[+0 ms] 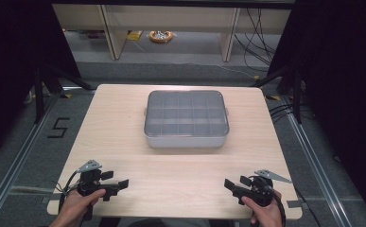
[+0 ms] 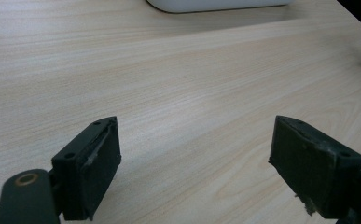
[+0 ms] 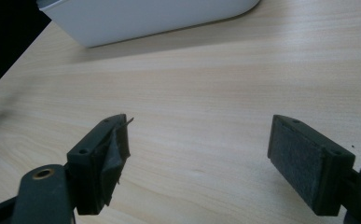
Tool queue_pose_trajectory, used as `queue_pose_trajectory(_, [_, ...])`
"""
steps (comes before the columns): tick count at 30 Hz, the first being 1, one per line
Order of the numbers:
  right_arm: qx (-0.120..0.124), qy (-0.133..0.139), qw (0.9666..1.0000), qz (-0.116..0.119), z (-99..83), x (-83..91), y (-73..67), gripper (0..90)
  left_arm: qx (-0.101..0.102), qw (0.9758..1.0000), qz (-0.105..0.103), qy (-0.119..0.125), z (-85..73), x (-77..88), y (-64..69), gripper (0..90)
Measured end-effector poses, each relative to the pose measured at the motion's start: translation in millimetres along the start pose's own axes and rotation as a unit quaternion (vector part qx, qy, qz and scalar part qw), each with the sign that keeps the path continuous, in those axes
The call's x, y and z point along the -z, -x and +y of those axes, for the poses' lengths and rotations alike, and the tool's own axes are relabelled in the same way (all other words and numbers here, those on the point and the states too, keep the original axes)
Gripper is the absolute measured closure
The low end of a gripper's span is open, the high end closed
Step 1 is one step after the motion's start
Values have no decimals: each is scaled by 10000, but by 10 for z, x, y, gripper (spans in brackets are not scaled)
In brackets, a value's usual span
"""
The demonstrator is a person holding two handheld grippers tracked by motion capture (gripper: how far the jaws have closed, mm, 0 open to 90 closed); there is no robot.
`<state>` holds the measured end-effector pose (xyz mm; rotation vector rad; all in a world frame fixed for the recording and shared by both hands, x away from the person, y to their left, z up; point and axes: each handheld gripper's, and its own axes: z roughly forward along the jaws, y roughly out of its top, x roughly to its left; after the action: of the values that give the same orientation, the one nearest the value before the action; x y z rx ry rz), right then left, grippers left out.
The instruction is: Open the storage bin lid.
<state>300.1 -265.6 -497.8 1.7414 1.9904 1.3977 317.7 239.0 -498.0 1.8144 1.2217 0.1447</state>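
Over on the left, the left gripper (image 1: 119,184) sits low at the near edge of the table (image 1: 119,127), held in the person's left hand (image 1: 79,201), its black jaws pointing inward toward the middle and spread wide with nothing but bare wood between them. In the left gripper view the pads (image 2: 99,170) look like blocky slabs of matte dark rubber, a little frayed and crumbly along their edges, each bolted into a hard black bracket. The tabletop is pale blond wood laminate with fine straight grain and rounded corners, smooth and faintly glossy. Moving to the centre, the compartment box (image 1: 186,119) lies well beyond both sets of tongs, out ahead and between them: a shallow rectangular tray of white plastic with softly rounded corners, topped by a clear smoky lid through which a grid of small dividers shows. Its white lower wall peeks in at the top of both gripper views, far past the jaw tips, touching neither. Now the right side: the right gripper (image 1: 229,184), gripped by the right hand (image 1: 265,210), mirrors its partner, pointing inward, jaws also standing wide apart and holding nothing. One of its pads (image 3: 115,156) is visibly torn and peeling; the other is flat, with a coarse felt-like weave.
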Motion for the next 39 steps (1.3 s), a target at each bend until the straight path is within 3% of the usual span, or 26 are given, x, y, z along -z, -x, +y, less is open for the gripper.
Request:
queue_pose_trajectory(1, [-154, -42, 9999, 5, 2, 6, -25, 216, 0, 10000, 0, 0, 0, 0, 0, 157])
queue_pose_trajectory(2, [-154, -42, 9999, 5, 2, 6, -25, 216, 3, 10000, -8, 13, 2, -3, 1, 157])
queue_pose_trajectory(4, [-118, -43, 9999, 19, 14, 6, -21, 216, 17, 10000, 12, 49, 1, -9, 5, 157])
queue_pose_trajectory(5, [72, 37, 10000, -27, 20, -2, 4, 216, 18, 10000, -38, 11, 6, -11, -2, 157])
queue_pose_trajectory(8, [33, 205, 9998, 21, 58, -16, 51, 220, 53, 10000, -44, 50, 21, -27, -8, 157])
queue_pose_trajectory(9, [-203, 181, 9996, 52, 81, -9, 39, 222, 53, 10000, -24, 56, 31, -31, -6, 157])
queue_pose_trajectory(12, [-173, 316, 9993, 32, 164, -22, 114, 227, 137, 9998, -77, 110, 67, -43, -29, 157])
queue_pose_trajectory(13, [-377, 329, 9987, 38, 190, -16, 110, 229, 197, 9997, -95, 121, 79, -41, -38, 158])
queue_pose_trajectory(14, [-377, 329, 9987, 38, 190, -16, 110, 229, 164, 9998, -42, 135, 91, -34, -45, 158])
queue_pose_trajectory(16, [-148, 436, 9989, 13, 251, -17, 172, 232, 156, 9997, -40, 178, 116, -30, -61, 160])
queue_pose_trajectory(17, [-367, 402, 9985, -8, 277, -11, 147, 233, 181, 9997, -52, 170, 127, -28, -67, 162])
queue_pose_trajectory(19, [-419, 460, 9980, 120, 317, -26, 171, 237, 185, 9996, -107, 185, 148, -39, -77, 162])
queue_pose_trajectory(20, [-262, 527, 9982, 115, 343, -51, 218, 238, 172, 9996, -108, 184, 154, -43, -79, 163])
queue_pose_trajectory(21, [-399, 470, 9980, 116, 354, -53, 196, 240, 199, 9996, -117, 188, 165, -52, -74, 164])
queue_pose_trajectory(22, [-200, 512, 9985, -3, 381, -73, 226, 243, 206, 9995, -135, 188, 171, -58, -72, 165])
queue_pose_trajectory(23, [-267, 454, 9986, 5, 399, -63, 210, 247, 186, 9996, -155, 164, 179, -62, -73, 165])
queue_pose_trajectory(24, [-498, 411, 9979, 65, 419, -60, 184, 250, 184, 9996, -132, 177, 187, -71, -65, 165])
queue_pose_trajectory(25, [-282, 488, 9984, 18, 437, -91, 226, 251, 172, 9996, -155, 180, 200, -80, -62, 165])
queue_pose_trajectory(26, [-447, 449, 9980, 41, 471, -87, 212, 254, 178, 9995, -213, 129, 213, -86, -64, 165])
queue_pose_trajectory(28, [-243, 540, 9982, -48, 518, -119, 271, 257, 255, 9992, -282, 144, 238, -109, -57, 166])
queue_pose_trajectory(30, [-523, 475, 9975, 27, 591, -131, 283, 265, 288, 9988, -393, 79, 275, -123, -60, 167])
queue_pose_trajectory(31, [-396, 518, 9979, 26, 629, -142, 323, 268, 321, 9987, -378, 87, 293, -129, -53, 168])
queue_pose_trajectory(32, [-539, 467, 9974, 58, 658, -137, 317, 271, 339, 9986, -360, 159, 311, -144, -54, 169])
queue_pose_trajectory(35, [-329, 574, 9978, -39, 798, -164, 390, 289, 378, 9985, -372, 143, 405, -162, -103, 171])
queue_pose_trajectory(36, [-437, 614, 9972, -22, 829, -179, 383, 294, 408, 9984, -357, 145, 449, -167, -127, 173])
queue_pose_trajectory(39, [-375, 641, 9972, -64, 980, -203, 390, 313, 492, 9981, -296, 230, 549, -184, -168, 179])
